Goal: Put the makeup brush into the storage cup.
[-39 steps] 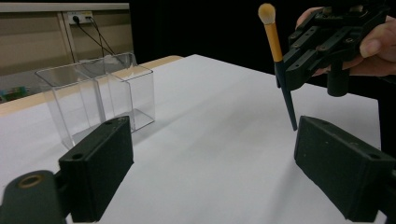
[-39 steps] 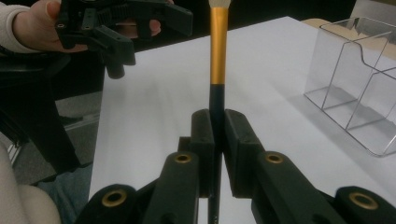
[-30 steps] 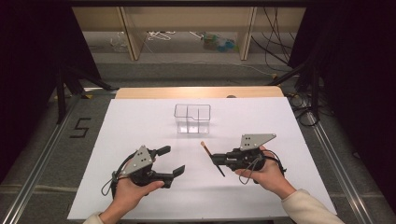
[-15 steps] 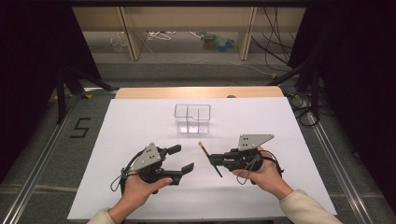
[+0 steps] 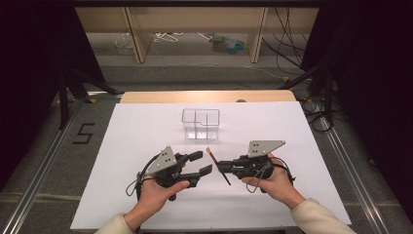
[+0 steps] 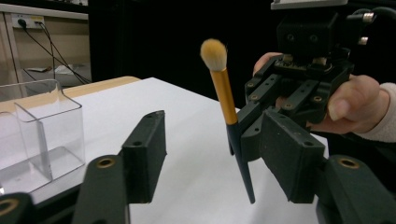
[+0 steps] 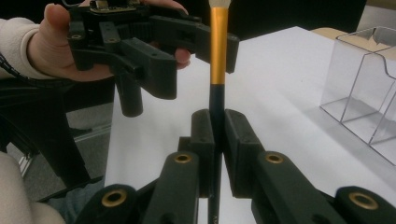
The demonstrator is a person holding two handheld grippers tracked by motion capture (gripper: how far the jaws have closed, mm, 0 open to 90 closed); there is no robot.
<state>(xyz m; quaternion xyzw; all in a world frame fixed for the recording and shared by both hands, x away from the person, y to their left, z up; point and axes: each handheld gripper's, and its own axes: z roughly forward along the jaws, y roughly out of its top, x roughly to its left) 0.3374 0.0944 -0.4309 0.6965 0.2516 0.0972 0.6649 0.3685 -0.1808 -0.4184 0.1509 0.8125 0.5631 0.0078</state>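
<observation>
A makeup brush (image 5: 212, 157) with tan bristles, a gold ferrule and a dark handle is held above the white table. My right gripper (image 5: 220, 166) is shut on its dark handle (image 7: 216, 105), and the bristles (image 6: 214, 50) point up and away. My left gripper (image 5: 204, 163) faces it from the left, open; its jaws have just been closing and nothing is pressed between them. In the left gripper view the brush (image 6: 225, 95) stands just beyond my two jaw tips (image 6: 217, 156). In the right gripper view the left gripper (image 7: 187, 65) sits close behind the ferrule (image 7: 217, 46).
A clear plastic box (image 5: 200, 124) with dividers stands on the white table sheet (image 5: 136, 131), behind the grippers, also seen as the clear box (image 6: 42, 130) and the clear box (image 7: 369, 79). Dark floor, rails and shelving lie around the table.
My left hand has moved right toward the brush and its jaws have narrowed. The right gripper and the brush have stayed in place.
</observation>
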